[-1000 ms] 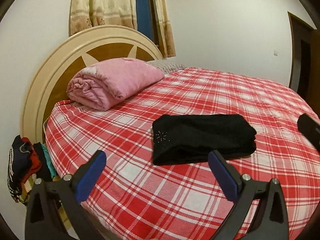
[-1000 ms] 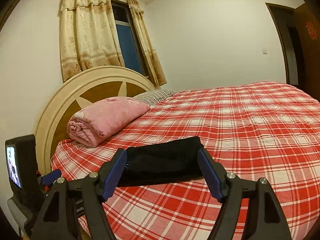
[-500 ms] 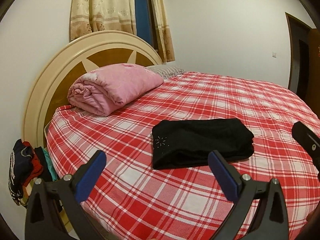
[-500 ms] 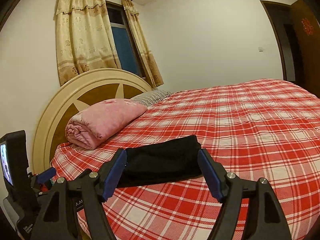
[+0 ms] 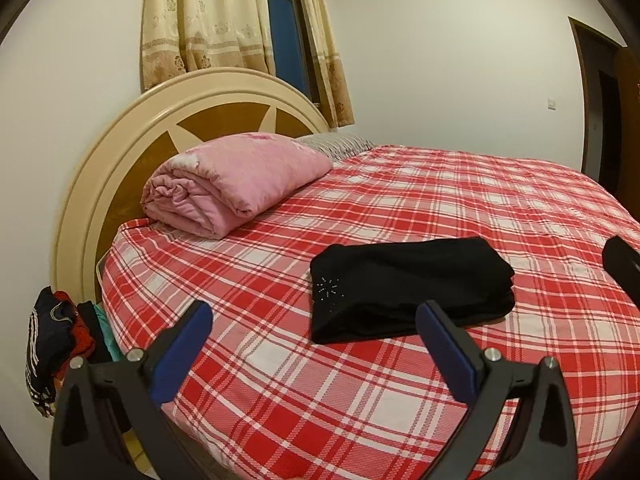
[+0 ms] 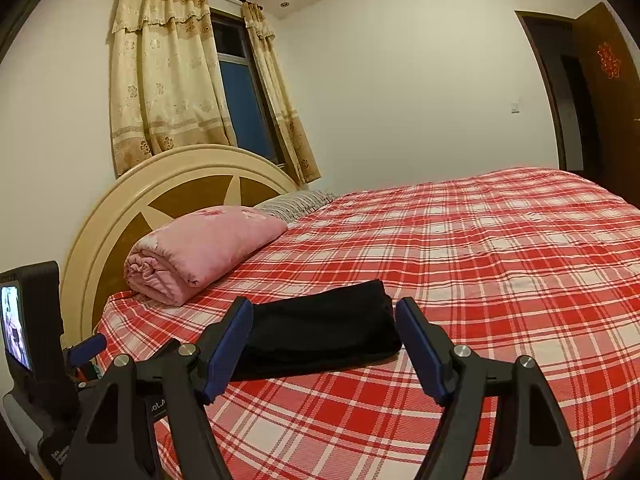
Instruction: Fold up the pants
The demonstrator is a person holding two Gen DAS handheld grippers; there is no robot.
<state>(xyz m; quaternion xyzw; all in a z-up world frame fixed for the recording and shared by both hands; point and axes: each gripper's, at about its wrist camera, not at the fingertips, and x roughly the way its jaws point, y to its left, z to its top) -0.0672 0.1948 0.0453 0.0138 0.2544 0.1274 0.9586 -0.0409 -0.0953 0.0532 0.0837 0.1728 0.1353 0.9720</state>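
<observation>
Black pants are seen folded into a compact stack on the bed, near its front edge, w/ a small sparkly motif on the left part. Left gripper is held above the bed's front edge, jaws spread wide, nothing between them, not touching the pants. A rolled pink blanket is laid at the headboard end. Clothes pile is seen beside the bed's left corner.

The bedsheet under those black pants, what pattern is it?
The bedsheet is a red-and-white plaid check, seen best in the right wrist view.
</observation>
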